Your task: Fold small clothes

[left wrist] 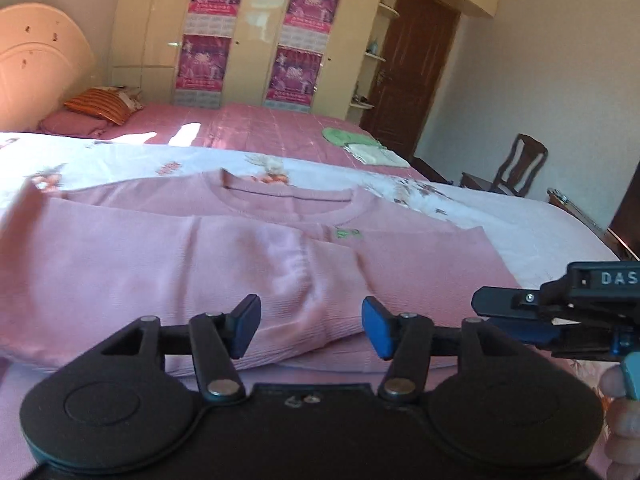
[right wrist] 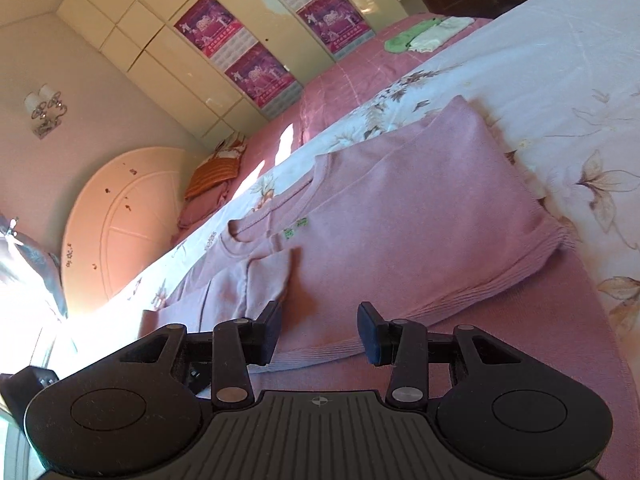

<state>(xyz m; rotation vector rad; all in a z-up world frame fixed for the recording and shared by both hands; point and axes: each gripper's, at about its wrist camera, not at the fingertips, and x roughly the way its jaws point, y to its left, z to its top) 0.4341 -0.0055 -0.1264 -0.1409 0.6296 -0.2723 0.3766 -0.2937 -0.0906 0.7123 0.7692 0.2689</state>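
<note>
A pink sweater (left wrist: 224,248) lies flat on the bed, neck away from me, with its sleeves folded in over the body; it also shows in the right wrist view (right wrist: 400,208). A small green logo (left wrist: 347,233) sits on its chest. My left gripper (left wrist: 311,327) is open and empty, just above the sweater's ribbed hem. My right gripper (right wrist: 319,333) is open and empty over the hem too; it shows in the left wrist view (left wrist: 516,312) at the right of the left one.
The sweater lies on a white floral sheet (left wrist: 520,216) over a pink bedspread (left wrist: 256,128). Folded green and white clothes (left wrist: 360,145) lie farther back. A striped pillow (left wrist: 102,106), headboard (left wrist: 36,60), wardrobe (left wrist: 256,36), door (left wrist: 412,68) and chair (left wrist: 516,168) stand beyond.
</note>
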